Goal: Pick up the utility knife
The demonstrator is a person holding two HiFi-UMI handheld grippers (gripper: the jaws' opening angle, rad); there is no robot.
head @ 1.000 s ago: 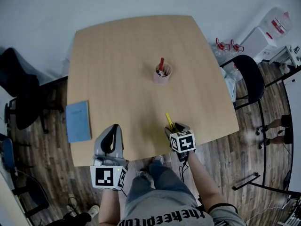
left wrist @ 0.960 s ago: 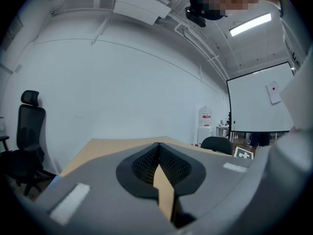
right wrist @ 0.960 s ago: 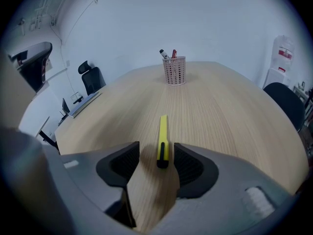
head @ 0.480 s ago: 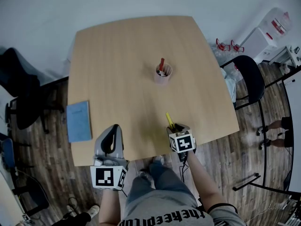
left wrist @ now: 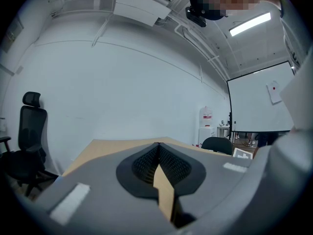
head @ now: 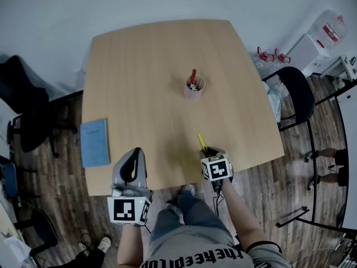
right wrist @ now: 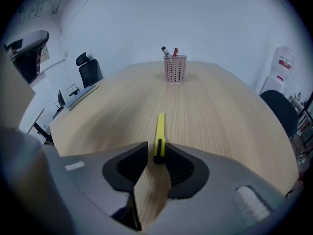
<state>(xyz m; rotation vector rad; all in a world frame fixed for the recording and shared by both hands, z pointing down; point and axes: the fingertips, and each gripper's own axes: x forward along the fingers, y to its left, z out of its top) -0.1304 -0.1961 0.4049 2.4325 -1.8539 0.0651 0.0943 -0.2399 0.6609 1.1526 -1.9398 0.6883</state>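
Observation:
The yellow utility knife (head: pixel 201 143) lies flat on the wooden table (head: pixel 139 60) near its front edge, pointing toward the pen cup. My right gripper (head: pixel 207 151) is tilted down over the knife's near end. In the right gripper view the knife (right wrist: pixel 159 131) has its black end between the jaws of the right gripper (right wrist: pixel 155 153). The jaws are closing; the knife lies along the right pad, with a thin gap left at the other pad. My left gripper (head: pixel 134 151) hovers level at the front left edge, and the left gripper (left wrist: pixel 158 146) is shut on nothing.
A pink mesh pen cup (head: pixel 194 88) with a red pen stands mid-table, also in the right gripper view as the pen cup (right wrist: pixel 175 70). A blue notebook (head: pixel 95 143) lies at the table's left edge. Black office chairs (head: pixel 294 91) stand around the table.
The right gripper's jaws have narrowed around the knife's near end. Neither hand has shifted, and the knife lies where it was.

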